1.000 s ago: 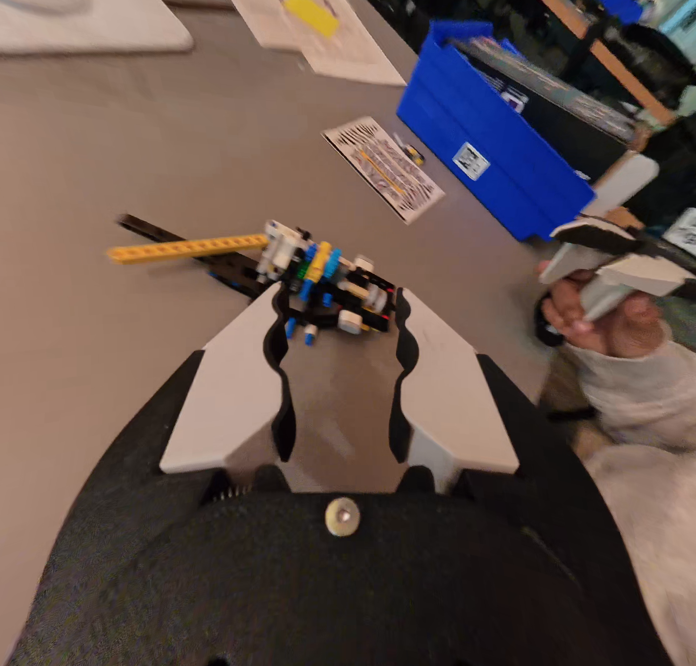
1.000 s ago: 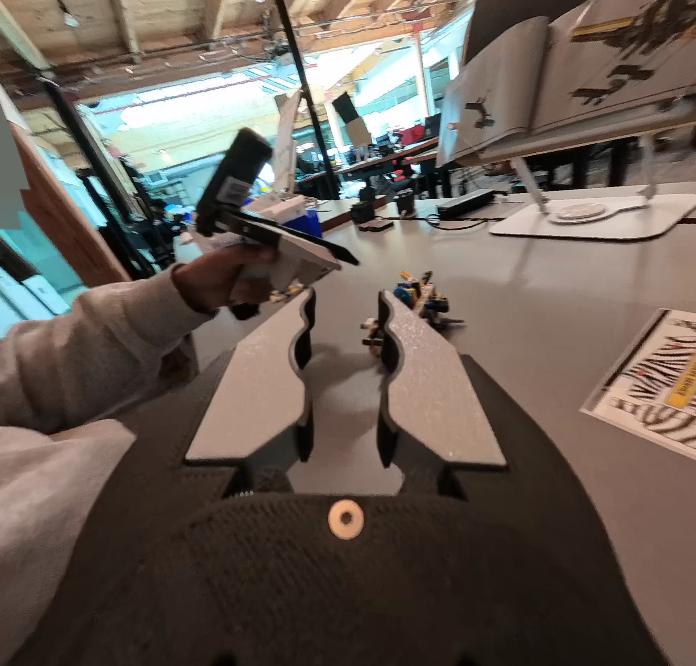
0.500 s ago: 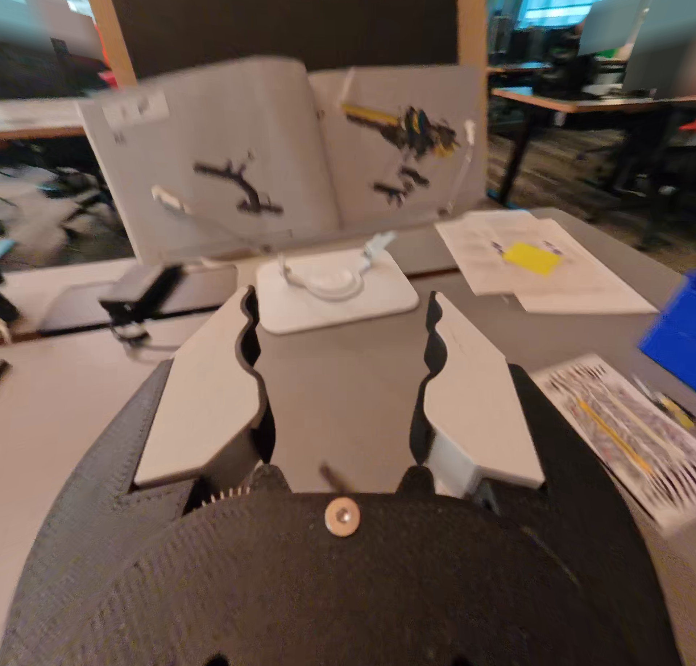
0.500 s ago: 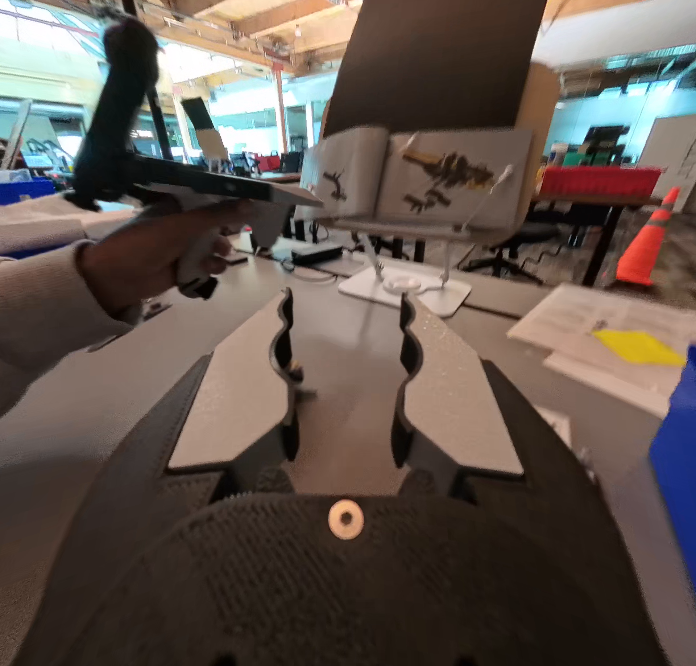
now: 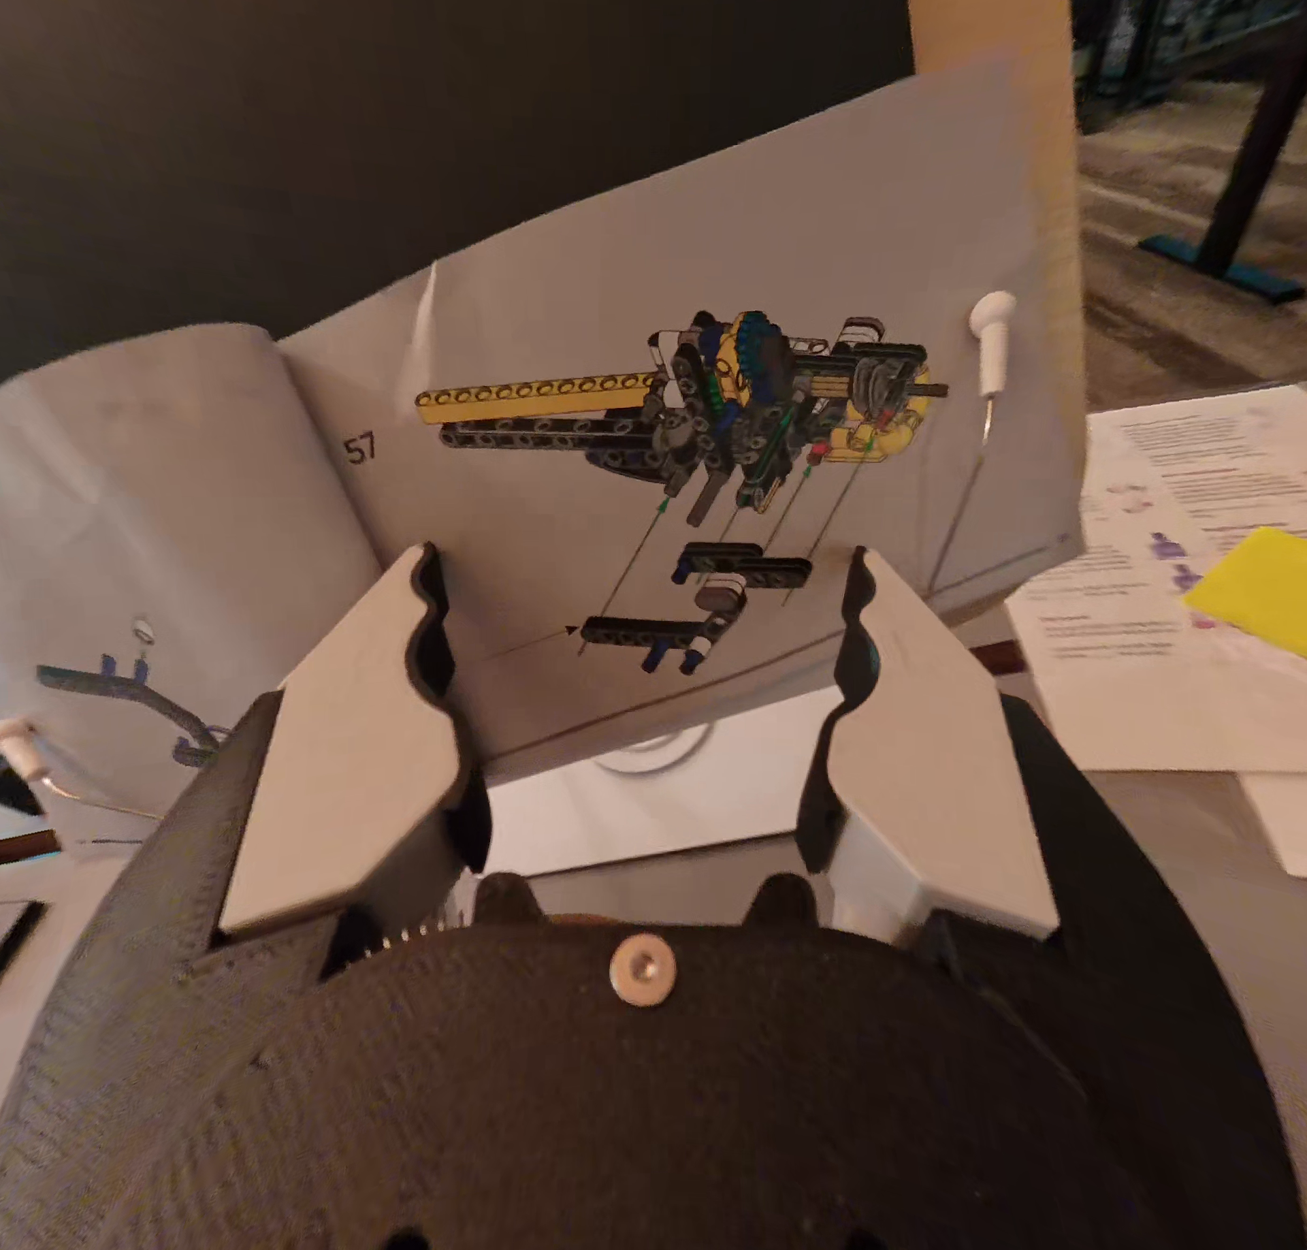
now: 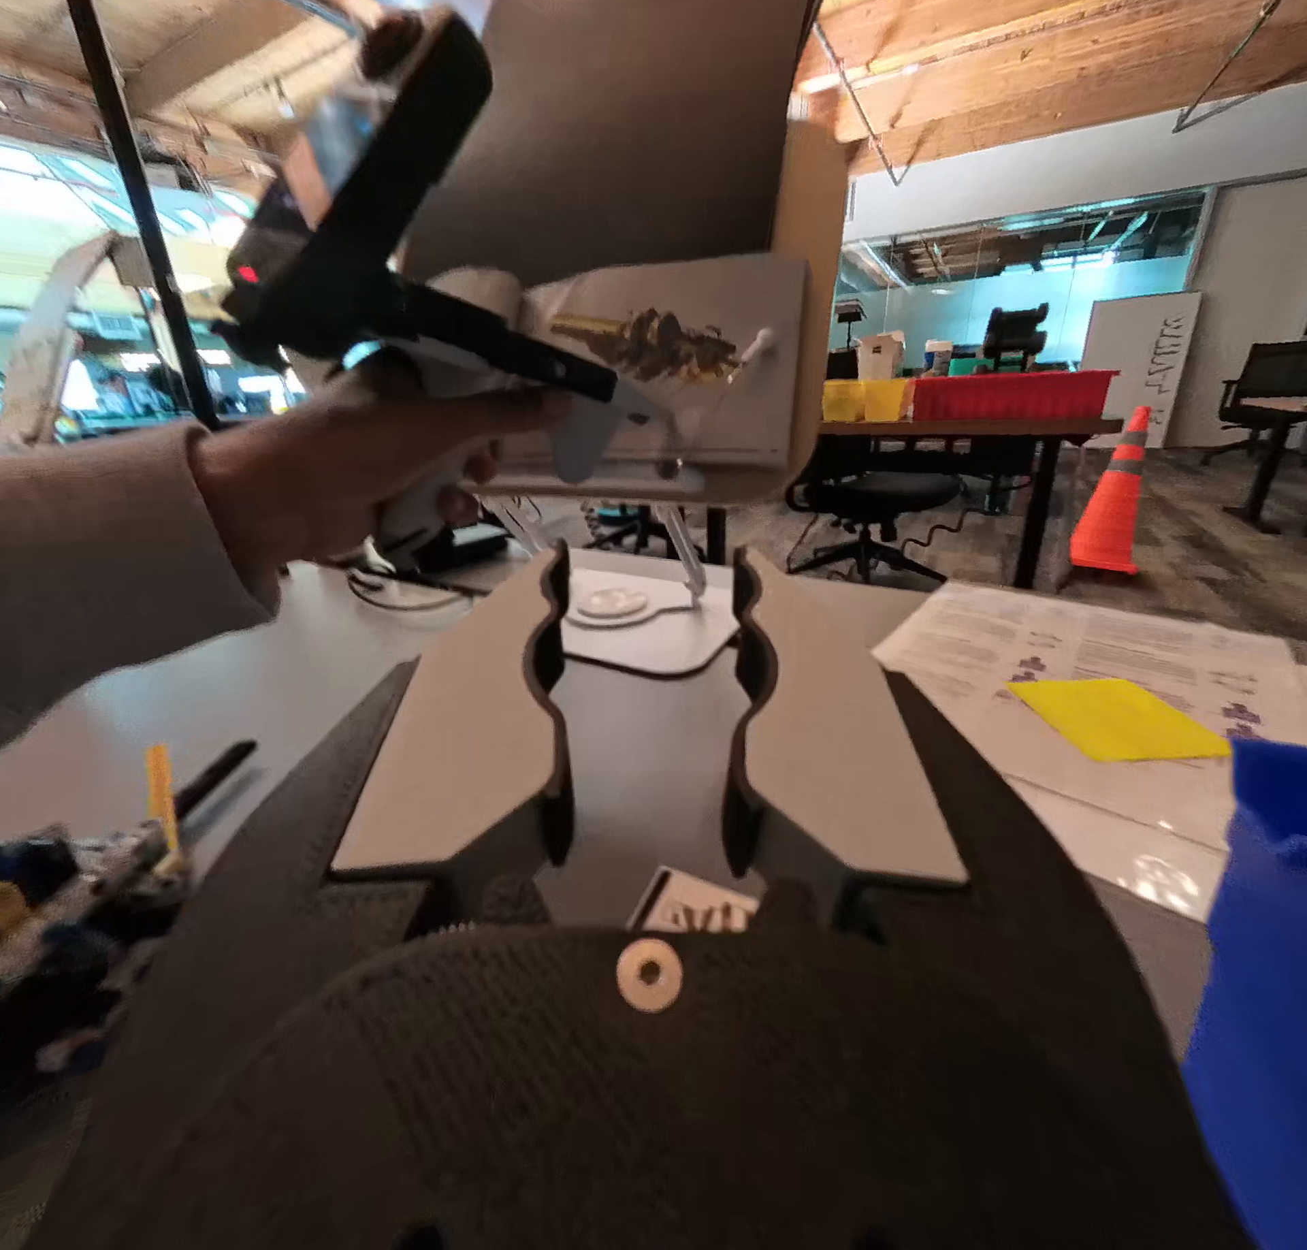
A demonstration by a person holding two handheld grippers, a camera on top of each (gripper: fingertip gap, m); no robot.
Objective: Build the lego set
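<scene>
Your right gripper (image 6: 647, 650) hangs low over the grey table (image 6: 297, 678), its two grey fingers standing apart with nothing between them. Because it carries nothing, it is free to pick the next part.

Just at the near left of it lies the task's thing, the half-built lego model (image 6: 106, 869) of black, blue and white pieces with a yellow beam standing out. It rests on the table, and no gripper touches it.

At the near right you see the corner of a blue plastic bin (image 6: 1266, 933), and beyond it white printed sheets with a yellow paper note (image 6: 1117, 717) on top.

Your left gripper (image 5: 640, 622) is raised higher and points away from the model, with its fingers spread wide and empty. I judge you hold it so because its camera then looks straight at the open instruction booklet (image 5: 707, 367).

The booklet stands far, tilted back on a white stand (image 6: 636, 632), and a white-headed wire clip (image 5: 990, 346) keeps the right page flat. The page shows the model with small black beams to add below it. So the present step seems to be reading, not building.
</scene>
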